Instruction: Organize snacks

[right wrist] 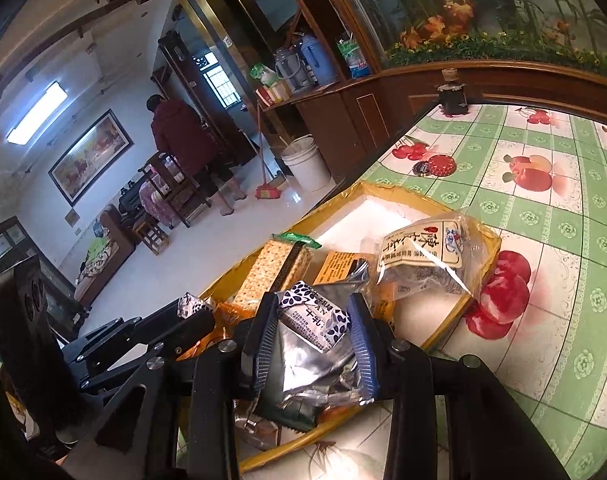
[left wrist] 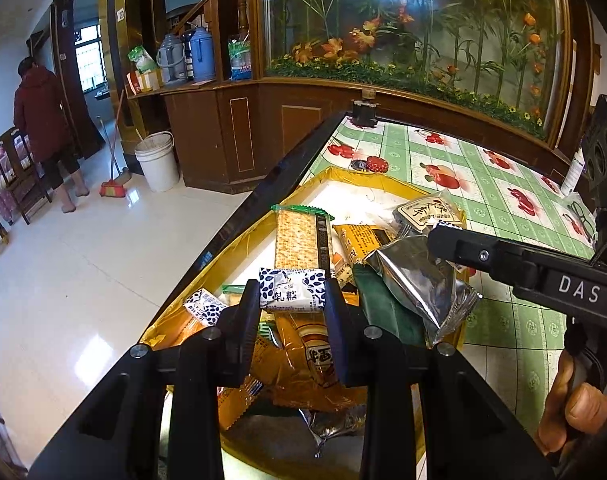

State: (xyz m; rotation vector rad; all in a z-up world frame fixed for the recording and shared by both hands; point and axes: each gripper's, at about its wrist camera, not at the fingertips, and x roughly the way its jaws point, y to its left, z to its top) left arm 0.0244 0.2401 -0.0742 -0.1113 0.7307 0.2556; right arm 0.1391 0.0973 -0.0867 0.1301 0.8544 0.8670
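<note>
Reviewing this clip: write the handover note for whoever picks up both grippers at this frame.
Left gripper: shut on a blue-and-white nougat candy, held above the box.
Right gripper: shut on a second nougat candy, also above the box.
Yellow tray box sits on the fruit-print tablecloth at the table's edge. Already in it: cracker pack, clear bag with dark contents, silver foil pouch, orange packets, another nougat candy.
Done: most snacks are in the box.
Left: probably set both held candies down inside; the contents look jumbled rather than tidy.
</note>
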